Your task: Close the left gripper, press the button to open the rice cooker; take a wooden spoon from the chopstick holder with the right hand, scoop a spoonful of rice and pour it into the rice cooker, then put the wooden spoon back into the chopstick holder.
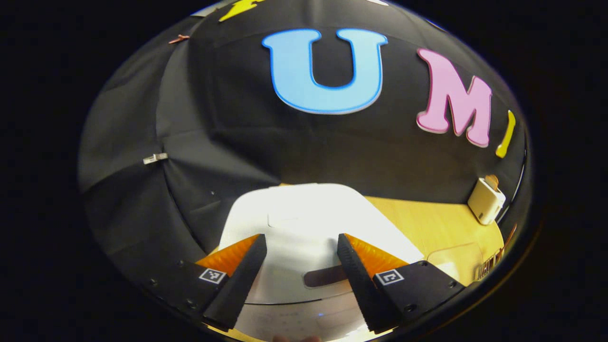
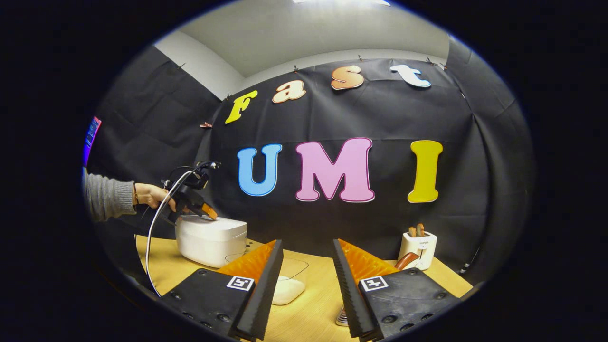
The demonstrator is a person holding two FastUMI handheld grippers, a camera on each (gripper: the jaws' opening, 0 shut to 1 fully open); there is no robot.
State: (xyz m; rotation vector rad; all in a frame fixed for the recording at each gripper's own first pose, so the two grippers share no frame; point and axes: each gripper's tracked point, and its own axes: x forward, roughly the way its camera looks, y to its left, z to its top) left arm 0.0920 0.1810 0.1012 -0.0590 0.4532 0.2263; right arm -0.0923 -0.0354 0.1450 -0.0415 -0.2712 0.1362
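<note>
Left gripper [image 1: 301, 242], jaws apart and empty, hovers above the closed white rice cooker [image 1: 304, 213] on the wooden table [image 1: 427, 218]. Right gripper [image 2: 306, 247], likewise parted and empty, faces the chopstick holder [image 2: 418, 249] holding wooden spoons [image 2: 420, 230], well apart from the cooker.

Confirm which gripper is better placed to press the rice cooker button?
Left. The left gripper hangs open right over the closed rice cooker; the right gripper sits farther off, near the chopstick holder.
</note>
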